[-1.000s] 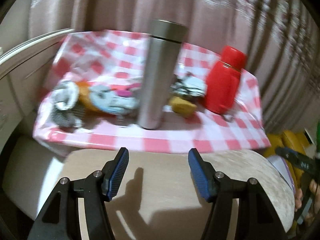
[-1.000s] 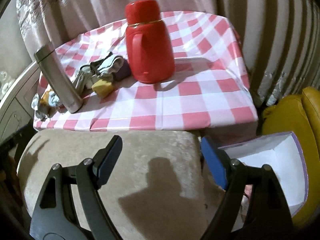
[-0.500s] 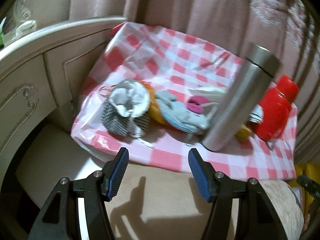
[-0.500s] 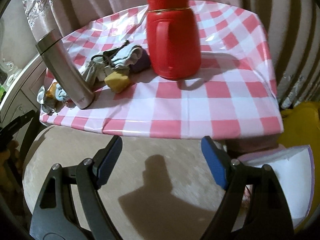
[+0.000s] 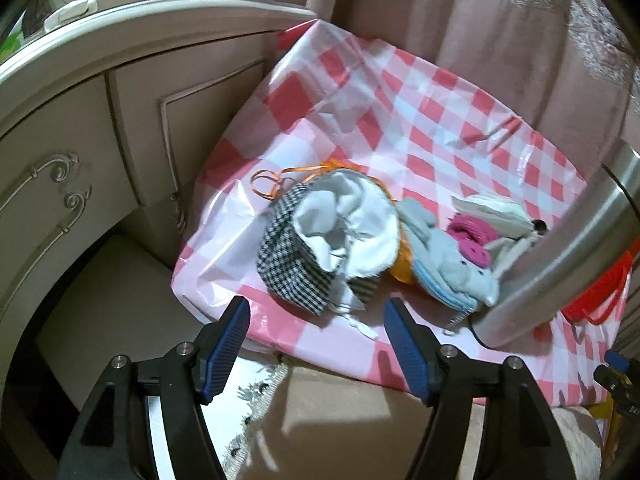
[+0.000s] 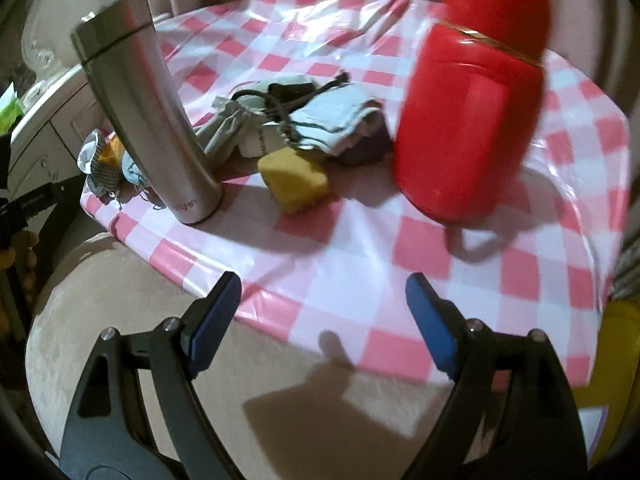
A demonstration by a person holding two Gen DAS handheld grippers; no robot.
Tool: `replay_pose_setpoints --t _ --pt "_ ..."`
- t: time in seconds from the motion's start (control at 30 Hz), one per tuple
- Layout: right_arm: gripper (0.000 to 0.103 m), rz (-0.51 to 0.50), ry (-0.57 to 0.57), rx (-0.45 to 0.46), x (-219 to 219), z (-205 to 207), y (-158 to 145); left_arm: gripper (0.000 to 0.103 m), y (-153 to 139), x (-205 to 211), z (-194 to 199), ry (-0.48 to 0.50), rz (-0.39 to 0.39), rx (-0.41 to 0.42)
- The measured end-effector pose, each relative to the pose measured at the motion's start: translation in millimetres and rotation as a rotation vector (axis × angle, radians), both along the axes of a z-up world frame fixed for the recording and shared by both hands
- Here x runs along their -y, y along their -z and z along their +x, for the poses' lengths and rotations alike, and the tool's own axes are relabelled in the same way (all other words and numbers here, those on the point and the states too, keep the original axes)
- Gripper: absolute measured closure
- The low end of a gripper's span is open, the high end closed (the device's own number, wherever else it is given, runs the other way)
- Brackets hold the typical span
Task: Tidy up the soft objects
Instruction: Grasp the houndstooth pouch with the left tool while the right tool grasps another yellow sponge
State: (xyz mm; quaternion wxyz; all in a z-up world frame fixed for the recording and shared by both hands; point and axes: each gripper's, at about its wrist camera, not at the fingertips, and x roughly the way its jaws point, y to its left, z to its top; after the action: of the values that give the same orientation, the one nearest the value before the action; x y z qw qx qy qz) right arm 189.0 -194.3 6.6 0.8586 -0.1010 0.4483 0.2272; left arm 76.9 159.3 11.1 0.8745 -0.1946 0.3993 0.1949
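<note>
In the left wrist view a black-and-white checked pouch with white lining lies on the pink checked tablecloth, with a grey soft toy with pink parts beside it. My left gripper is open and empty just in front of the pouch. In the right wrist view a yellow sponge and a heap of grey-white cloths lie between the flasks. My right gripper is open and empty over the table's near edge.
A tall steel flask and a red jug stand on the table; the flask is right of the toy. A cream cabinet borders the table's left side. A beige cushioned seat lies below both grippers.
Both grippers have moved forward toward the table. The left one swung left to face the pouch and toy; the right one came closer to the sponge and red jug. Both stay open.
</note>
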Motion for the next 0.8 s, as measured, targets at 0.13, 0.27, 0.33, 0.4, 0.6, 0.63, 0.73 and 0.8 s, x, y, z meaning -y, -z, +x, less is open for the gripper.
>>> replay_pose_setpoints --t 0.13,0.27,0.33,0.4,0.6,0.63,0.73,0.8 --pt "0.017 -0.004 -0.045 -0.015 -21.2 20.4 8.8 0.03 6.7 -9.3 10.7 -0.006 -0.001 -0.018" --pt "0.017 -0.026 -0.07 0.008 -39.7 35.3 12.6 0.03 15.1 -16.9 25.4 0.005 0.003 -0.037" --pt "0.017 -0.043 -0.085 0.018 -48.1 43.3 16.0 0.03 20.9 -20.6 33.3 0.015 -0.004 -0.055" --pt "0.017 -0.046 -0.085 0.021 -52.1 50.1 18.0 0.03 23.6 -22.4 38.0 0.025 -0.006 -0.057" --pt "0.017 -0.06 -0.09 0.009 -61.7 64.3 30.4 0.03 34.2 -28.3 51.9 0.045 -0.012 -0.071" --pt "0.017 -0.064 -0.091 0.005 -63.5 66.6 33.3 0.03 36.1 -28.9 53.8 0.05 -0.016 -0.074" --pt "0.017 -0.066 -0.094 0.003 -66.6 72.7 39.5 0.044 38.7 -28.7 58.7 0.072 -0.01 -0.068" --pt "0.017 -0.065 -0.092 -0.002 -68.5 76.2 43.9 0.053 40.7 -28.5 61.7 0.085 -0.01 -0.069"
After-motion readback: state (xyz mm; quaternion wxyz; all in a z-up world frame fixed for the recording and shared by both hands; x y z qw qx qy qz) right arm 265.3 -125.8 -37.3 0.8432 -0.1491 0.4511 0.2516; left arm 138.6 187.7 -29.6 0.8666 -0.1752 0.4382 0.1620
